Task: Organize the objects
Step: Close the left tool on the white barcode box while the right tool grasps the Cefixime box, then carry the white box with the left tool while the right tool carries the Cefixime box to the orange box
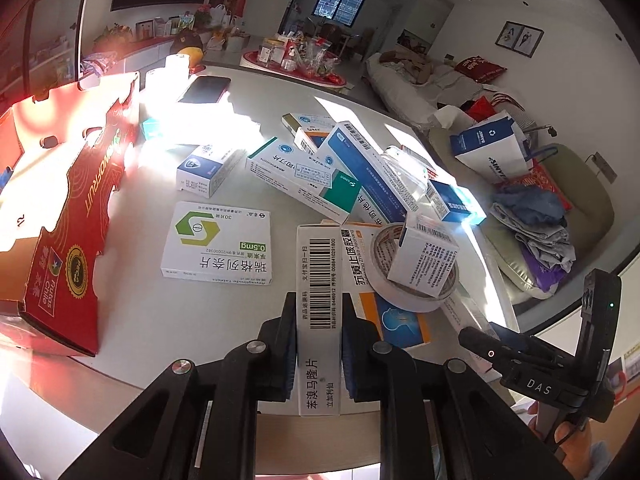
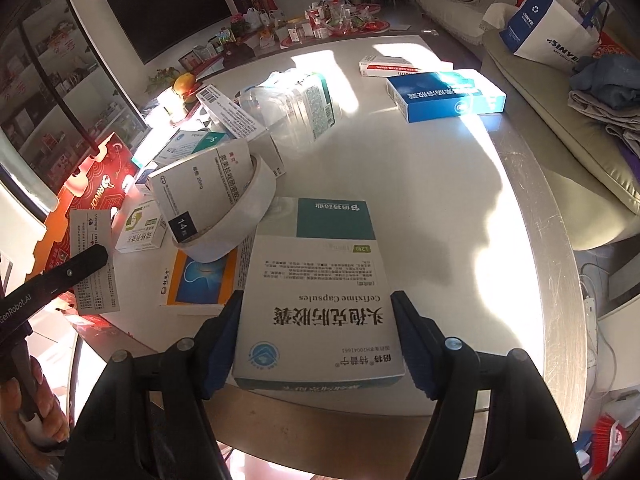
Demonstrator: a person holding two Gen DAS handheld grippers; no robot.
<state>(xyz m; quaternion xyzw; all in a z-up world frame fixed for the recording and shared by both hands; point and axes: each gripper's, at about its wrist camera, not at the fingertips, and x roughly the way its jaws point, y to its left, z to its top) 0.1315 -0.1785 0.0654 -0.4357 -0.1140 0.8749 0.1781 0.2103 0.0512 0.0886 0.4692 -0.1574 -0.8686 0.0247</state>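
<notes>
Gripping a narrow barcode box, left gripper; right gripper clamps Cefixime box.

A white table with lots of medicine boxes lying on it.

On the left edge sits a big red fruit box. Near it a white box with a green sign lies flat. A dark phone lies at the far side in the sun. In the middle, blue and white boxes make a messy pile. A roll of white tape rests on an orange box, and 1 small box stands inside the roll. A blue box and a red and white box lie apart from the pile.
</notes>
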